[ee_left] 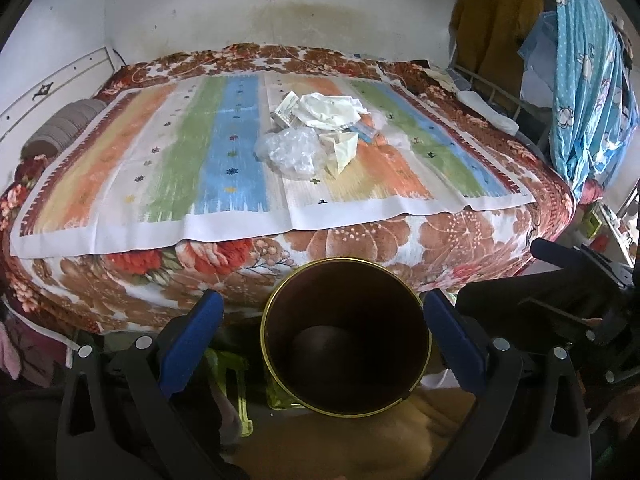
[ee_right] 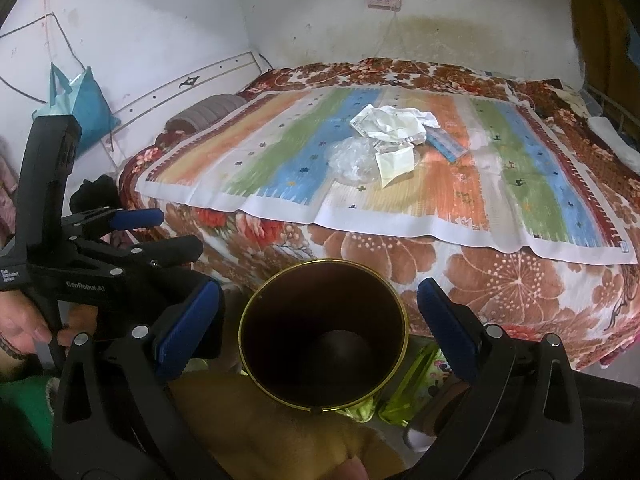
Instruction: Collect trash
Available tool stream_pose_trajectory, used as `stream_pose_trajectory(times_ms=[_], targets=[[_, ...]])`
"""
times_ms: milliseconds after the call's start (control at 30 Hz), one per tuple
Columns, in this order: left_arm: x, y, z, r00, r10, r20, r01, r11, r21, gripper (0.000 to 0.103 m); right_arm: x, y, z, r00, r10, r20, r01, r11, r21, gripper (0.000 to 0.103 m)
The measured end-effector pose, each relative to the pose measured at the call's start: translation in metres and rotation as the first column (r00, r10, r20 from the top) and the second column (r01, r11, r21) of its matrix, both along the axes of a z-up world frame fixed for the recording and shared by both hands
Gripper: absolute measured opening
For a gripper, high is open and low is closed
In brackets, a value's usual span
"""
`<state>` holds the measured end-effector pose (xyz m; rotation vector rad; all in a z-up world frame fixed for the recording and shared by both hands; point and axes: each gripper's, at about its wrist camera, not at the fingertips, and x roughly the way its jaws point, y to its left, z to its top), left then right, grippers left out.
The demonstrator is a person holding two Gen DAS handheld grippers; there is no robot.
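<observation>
Trash [ee_left: 316, 132] lies in a small heap near the middle of the striped cloth [ee_left: 180, 168] on the bed [ee_left: 360, 240]: crumpled white paper [ee_left: 330, 110], a clear plastic bag [ee_left: 290, 152], a folded cream packet [ee_left: 340, 148] and a thin blue wrapper [ee_right: 446, 145] at its right side. The pieces touch one another.

Left tool [ee_left: 323, 314] is spread wide, and its blue pads [ee_left: 192, 344] stand one on each side of a dark round bin [ee_left: 346, 340] with a gold rim. The pads do not touch the bin; a gap shows on both sides. This tool holds nothing.

Right tool [ee_right: 318, 300] is also spread wide, with the same bin [ee_right: 324, 340] seen between its fingers, again apart from the pads [ee_right: 446, 326]. It holds nothing. In the right wrist view the left tool [ee_right: 172, 232] shows at the left edge, with a hand [ee_right: 24, 322] around its grip.

The bin stands low, in front of the near edge of the bed, its mouth open to both cameras. The trash heap is well apart from both tools, farther up the bed. A grey pillow [ee_left: 66, 124] lies at the left end of the bed, near the white headboard [ee_left: 56, 84].
</observation>
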<state>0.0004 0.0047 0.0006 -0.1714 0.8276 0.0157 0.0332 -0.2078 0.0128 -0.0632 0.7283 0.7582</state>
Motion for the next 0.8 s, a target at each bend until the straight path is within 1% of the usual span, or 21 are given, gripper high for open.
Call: stream_pose_trajectory(times_ms=[233,400,600,800], targets=[[-0.0005,0.0002,0.0014,1.000,-0.001,0.007,0.001,1.000,0.000,0.097,-0.0010,0.0022,-0.0015,1.000,0.017,-0.011,-0.017,1.000,0.011,0.094],[0.0000,-0.0014,0.0037,1.000,-0.007,0.007,0.007,1.000,0.005,0.097,-0.0013,0.0034,-0.0012,1.000,0.022,-0.006,-0.022,1.000,0.000,0.094],[0.0005,-0.0017,0.0041,1.000,0.001,0.003,-0.001,1.000,0.010,0.097,0.0001,0.0010,-0.0013,1.000,0.005,-0.013,-0.005,1.000,0.004,0.094],[0.0015,-0.0029,0.0049,1.000,0.005,-0.001,-0.005,1.000,0.023,0.097,0.0017,0.0019,-0.0023,1.000,-0.012,-0.017,0.012,1.000,-0.012,0.094]])
